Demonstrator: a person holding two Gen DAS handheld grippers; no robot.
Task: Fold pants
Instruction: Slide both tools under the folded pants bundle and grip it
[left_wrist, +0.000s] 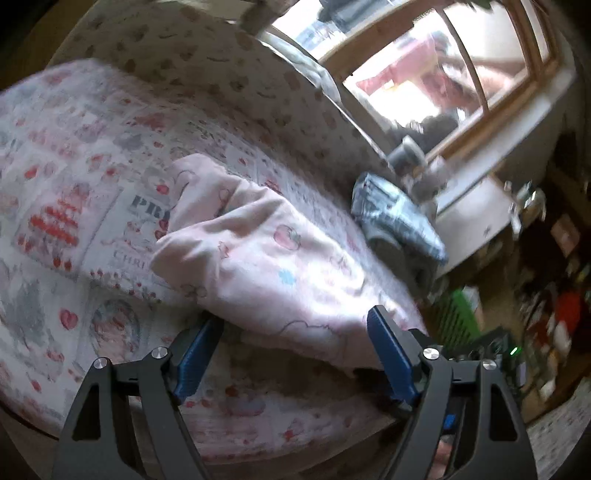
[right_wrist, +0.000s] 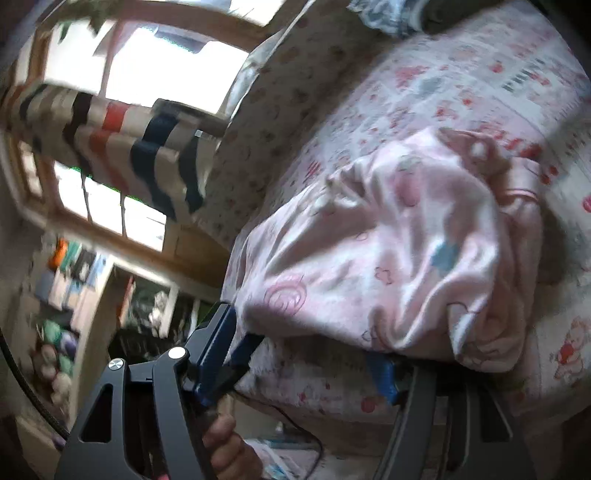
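Note:
Pale pink pants (left_wrist: 266, 254) with small cartoon prints lie bunched on a patterned bedsheet (left_wrist: 70, 206). My left gripper (left_wrist: 295, 325) is open; its blue pads stand wide apart at the near edge of the pants, which lie between and just beyond them. In the right wrist view the same pants (right_wrist: 388, 251) are crumpled, with the waistband at the upper right. My right gripper (right_wrist: 314, 347) is open, its blue fingers spread at the lower edge of the pants, the right finger partly hidden under the cloth.
A folded grey-blue garment (left_wrist: 395, 218) lies on the bed's far right edge. A window (left_wrist: 443, 74) is behind the bed. Striped cloth (right_wrist: 110, 136) hangs by the window. Cluttered shelves (right_wrist: 62, 295) and a green crate (left_wrist: 458, 317) stand beside the bed.

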